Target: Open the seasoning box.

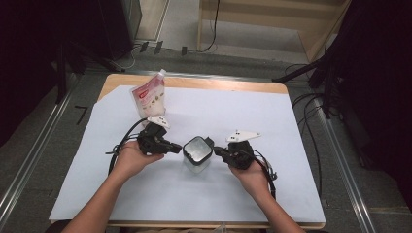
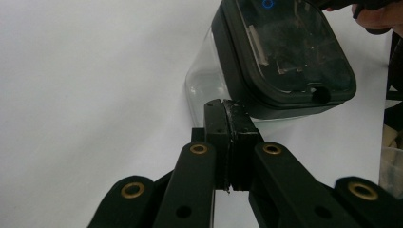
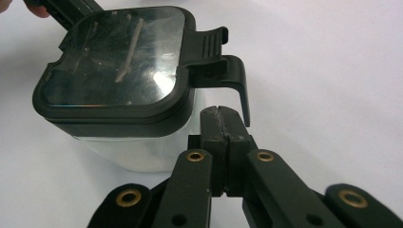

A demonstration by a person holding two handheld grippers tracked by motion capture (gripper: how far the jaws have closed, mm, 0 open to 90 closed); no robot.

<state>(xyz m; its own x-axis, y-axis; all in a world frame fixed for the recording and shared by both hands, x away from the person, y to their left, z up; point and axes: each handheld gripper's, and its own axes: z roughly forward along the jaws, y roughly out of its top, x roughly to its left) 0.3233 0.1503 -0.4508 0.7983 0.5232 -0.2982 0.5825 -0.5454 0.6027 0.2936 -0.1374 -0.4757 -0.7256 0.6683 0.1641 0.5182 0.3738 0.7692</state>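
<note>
Container: a clear square container (image 1: 197, 154) with a black lid (image 1: 197, 148) stands upright on the white sheet (image 1: 272, 145) that covers the table, roughly at the sheet's middle and nearer the person's edge than the far one.
Lid: the lid (image 3: 119, 57) sits down on the container's body (image 3: 142, 152); a black latch tab (image 3: 223, 61) juts from one side of it and hooks downward.
Left gripper: the left gripper (image 1: 176, 148) lies just beside the container on its left, jaws clenched pad to pad with nothing between them; in the left gripper view its tips (image 2: 227, 107) meet the container (image 2: 209, 71) right under the lid's lower corner, seemingly touching the clear wall.
Right gripper: the right gripper (image 1: 217, 152) sits just beside the container on its right, jaws likewise pressed together and holding nothing; in the right gripper view the tips (image 3: 219, 114) lie just below the latch tab, close beside the container wall; contact cannot be told.
In the way: the hanging latch tab stands directly over the right gripper's tips.
Pouch: a white and red pouch (image 1: 150, 95) stands well behind the container, to its left, near the sheet's far edge.
Hands: a hand (image 1: 128, 160) holds each gripper, the other one (image 1: 250, 177) to the container's right.
Table: its wooden edge (image 1: 218, 83) shows beyond the sheet, behind the container.
</note>
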